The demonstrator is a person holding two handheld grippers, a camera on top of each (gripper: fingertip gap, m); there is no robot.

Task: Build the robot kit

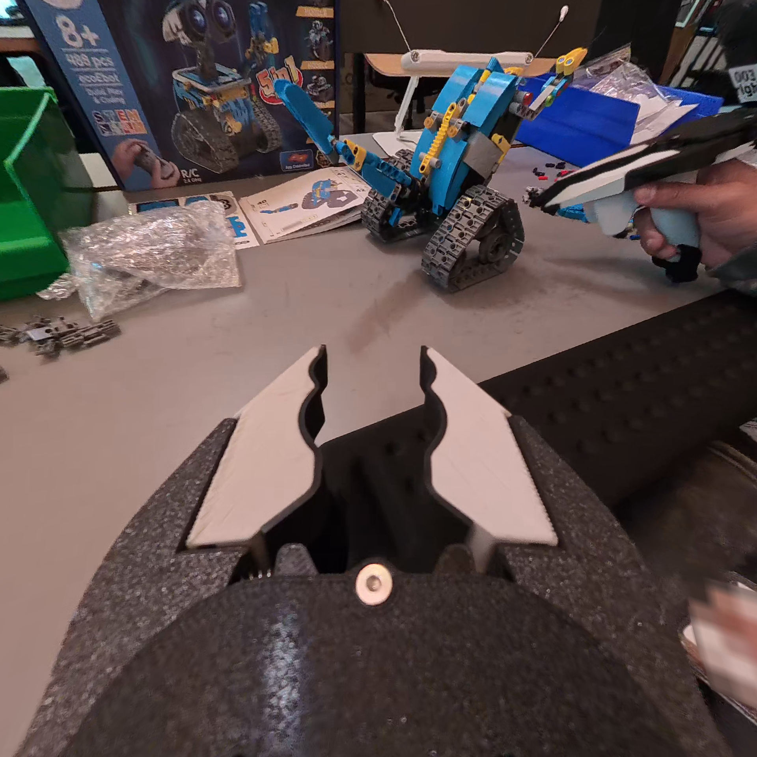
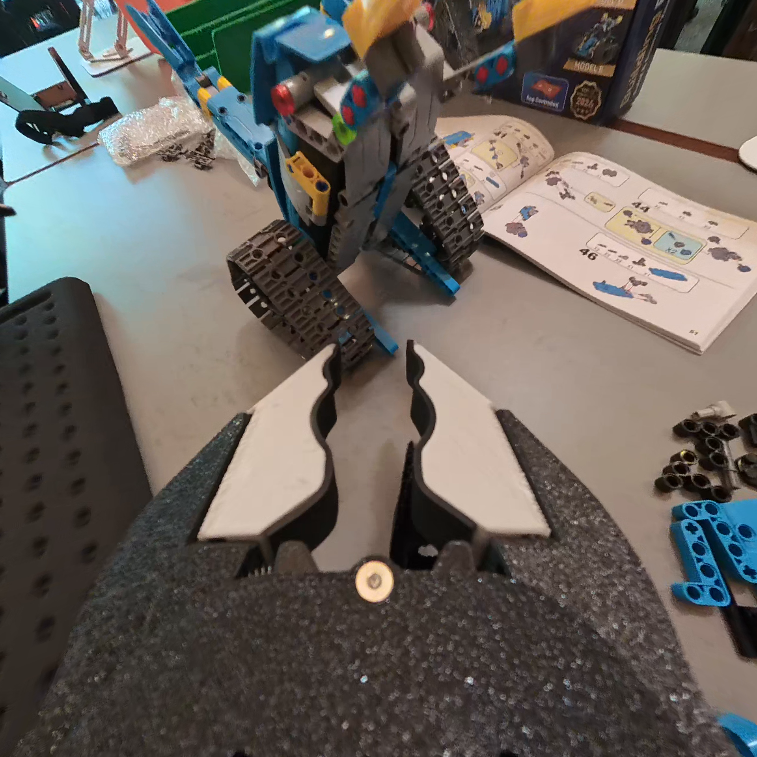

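One tracked toy robot (image 2: 348, 196) (two treads, apparently) between two empty, parted grippers (image 1: 373, 360) (image 2: 372, 356).

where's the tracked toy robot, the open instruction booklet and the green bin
tracked toy robot (image 2: 348, 196): right wrist view, on its body
instruction booklet (image 2: 614, 245): right wrist view, on the open right page
green bin (image 1: 28, 196): left wrist view, on its side wall

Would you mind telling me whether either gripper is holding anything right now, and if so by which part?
Nothing is held. The left gripper is open over the bare table, and the right gripper is open and empty, nearest the tracked toy robot.
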